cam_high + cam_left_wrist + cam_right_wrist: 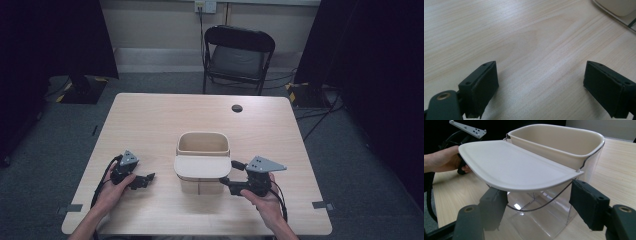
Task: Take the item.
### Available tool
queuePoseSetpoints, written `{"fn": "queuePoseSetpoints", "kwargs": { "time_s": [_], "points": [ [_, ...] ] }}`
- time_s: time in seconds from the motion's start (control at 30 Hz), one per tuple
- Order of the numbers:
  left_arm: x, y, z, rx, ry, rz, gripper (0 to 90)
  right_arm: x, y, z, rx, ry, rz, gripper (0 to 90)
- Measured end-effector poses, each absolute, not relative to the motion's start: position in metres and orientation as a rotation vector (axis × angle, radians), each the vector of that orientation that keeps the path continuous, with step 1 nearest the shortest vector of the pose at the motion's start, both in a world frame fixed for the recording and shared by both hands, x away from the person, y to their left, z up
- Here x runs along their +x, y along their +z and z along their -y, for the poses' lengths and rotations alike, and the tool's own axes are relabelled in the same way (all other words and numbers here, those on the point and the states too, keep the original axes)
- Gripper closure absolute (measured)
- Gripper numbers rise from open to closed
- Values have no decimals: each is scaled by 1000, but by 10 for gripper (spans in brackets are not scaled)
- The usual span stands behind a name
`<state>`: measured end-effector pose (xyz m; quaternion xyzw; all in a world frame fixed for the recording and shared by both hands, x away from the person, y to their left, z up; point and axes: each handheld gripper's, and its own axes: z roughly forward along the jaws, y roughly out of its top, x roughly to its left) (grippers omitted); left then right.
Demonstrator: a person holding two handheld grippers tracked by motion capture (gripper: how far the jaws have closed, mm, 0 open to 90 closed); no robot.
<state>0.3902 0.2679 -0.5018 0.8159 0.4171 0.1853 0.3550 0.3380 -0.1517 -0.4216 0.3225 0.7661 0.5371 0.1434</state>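
Bin (202, 165), clear-walled with cream insert and half-open flap lid (514, 170), sits mid-desk toward the near edge. Looks light, rigid, slick plastic; grip at lid edge. Right gripper (234, 174) wide, beside it; left gripper (148, 179) wide, empty.

In the left gripper view, the picture's top right corner is cutting off the cream container (621, 6), leaving just a curved sliver (what part of it this is cannot be told). In the right gripper view, the open lid (516, 166) is hiding the top of the container's clear front wall, and the left gripper (467, 130) is showing partly behind the lid's left edge. In the high view, the bottom edge is cropping the person's forearms.
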Motion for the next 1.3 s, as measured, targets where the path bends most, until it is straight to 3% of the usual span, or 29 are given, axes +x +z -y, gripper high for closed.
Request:
{"fn": "queuePoseSetpoints", "kwargs": {
  "time_s": [1.3],
  "points": [
    [390,-502,-268,2109,479,-1079,118,342,-416,150,922,1561,-2193,306]
  ]
}}
